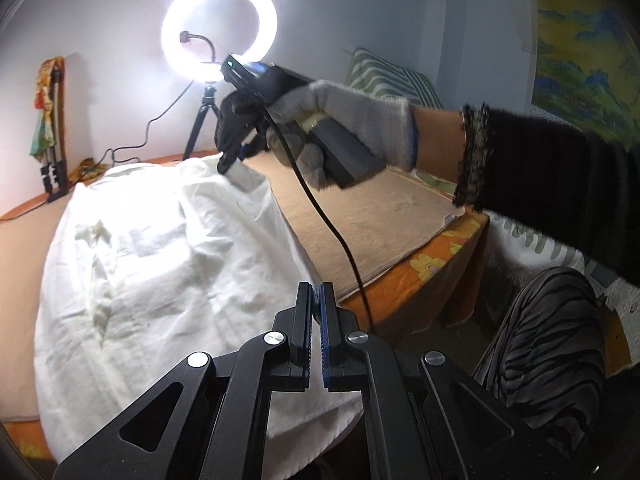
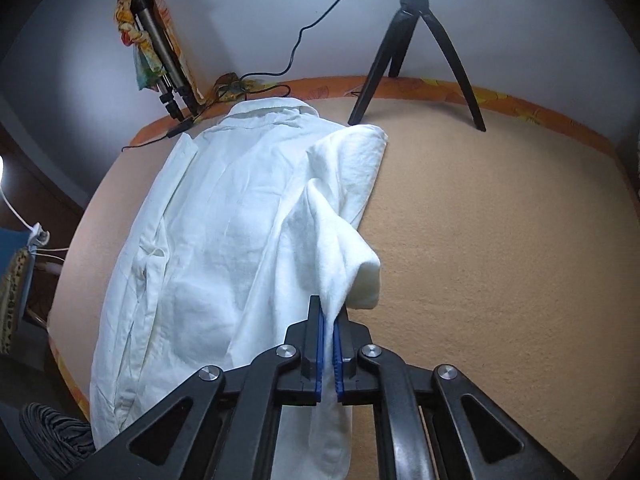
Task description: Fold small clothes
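Observation:
A white shirt (image 2: 208, 220) lies spread on the tan table cover (image 2: 480, 240), collar at the far end. My right gripper (image 2: 329, 312) is shut on a raised fold of the shirt's right side, with the cloth pinched between the blue pads. In the left wrist view the shirt (image 1: 160, 248) fills the left half, and the right gripper (image 1: 232, 160), held by a grey-gloved hand, sits at its far edge. My left gripper (image 1: 316, 292) is shut above the shirt's near right edge, with nothing seen between its pads.
A lit ring lamp (image 1: 219, 28) on a black tripod (image 2: 416, 52) stands at the table's far edge. A folded tripod with a floral cloth (image 2: 156, 48) leans on the wall at the far left. Cables (image 2: 256, 88) trail by the collar. The table edge (image 1: 448, 256) drops at right.

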{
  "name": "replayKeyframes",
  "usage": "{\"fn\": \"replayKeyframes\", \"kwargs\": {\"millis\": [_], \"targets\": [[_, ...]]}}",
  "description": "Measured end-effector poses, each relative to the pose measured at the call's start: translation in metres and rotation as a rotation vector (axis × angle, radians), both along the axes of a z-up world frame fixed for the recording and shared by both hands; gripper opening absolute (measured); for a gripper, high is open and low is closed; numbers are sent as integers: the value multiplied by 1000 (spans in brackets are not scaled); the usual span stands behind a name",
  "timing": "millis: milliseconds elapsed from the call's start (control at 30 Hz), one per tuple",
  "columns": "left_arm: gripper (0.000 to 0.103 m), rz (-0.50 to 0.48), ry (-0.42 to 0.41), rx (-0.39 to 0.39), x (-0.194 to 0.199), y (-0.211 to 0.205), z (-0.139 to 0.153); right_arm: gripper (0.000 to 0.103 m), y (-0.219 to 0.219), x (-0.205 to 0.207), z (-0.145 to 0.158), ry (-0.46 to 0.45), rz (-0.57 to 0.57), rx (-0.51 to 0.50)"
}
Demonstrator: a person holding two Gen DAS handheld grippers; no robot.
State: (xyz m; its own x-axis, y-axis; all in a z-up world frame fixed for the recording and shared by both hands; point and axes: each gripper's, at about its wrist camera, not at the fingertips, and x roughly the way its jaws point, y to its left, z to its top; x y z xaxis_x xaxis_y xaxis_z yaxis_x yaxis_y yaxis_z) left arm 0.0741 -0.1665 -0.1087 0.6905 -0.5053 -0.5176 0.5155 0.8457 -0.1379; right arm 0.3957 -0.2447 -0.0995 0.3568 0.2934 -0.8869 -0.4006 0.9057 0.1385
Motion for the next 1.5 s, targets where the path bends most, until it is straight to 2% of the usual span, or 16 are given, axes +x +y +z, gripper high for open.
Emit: {"fn": "replayKeyframes", "kwargs": {"millis": [133,300,567,767,833,867,967,1033,1100,1233,1400,1500], "targets": [[2,27,13,-26,-4,18,-4,0,41,-7,9,-40,50,-104],[2,61,23,-45,-11,36,-9,0,92,-15,4,-59,128,-186],[2,115,61,-53,-16,59,-22,0,163,-31,-32,-53,241,-266],[2,145,103,-56,-14,72,-34,0,189,-40,-60,-66,281,-333],[2,147,111,-58,-12,73,-37,4,187,-40,-57,-57,301,-309],[2,147,112,-58,-13,74,-37,7,184,-41,-52,-48,330,-252],[2,145,116,-61,-14,75,-39,36,154,-45,-16,-24,343,-7],[2,145,121,-66,-14,76,-39,36,123,-51,10,-59,310,104],[2,147,127,-72,-14,78,-40,36,88,-55,22,-68,236,163],[2,151,136,-81,-14,83,-42,35,37,-79,11,-77,152,96],[2,148,155,-86,-14,87,-44,36,-2,-116,-32,32,124,154],[2,139,162,-79,-14,86,-44,36,-3,-135,-52,89,144,175]]}}
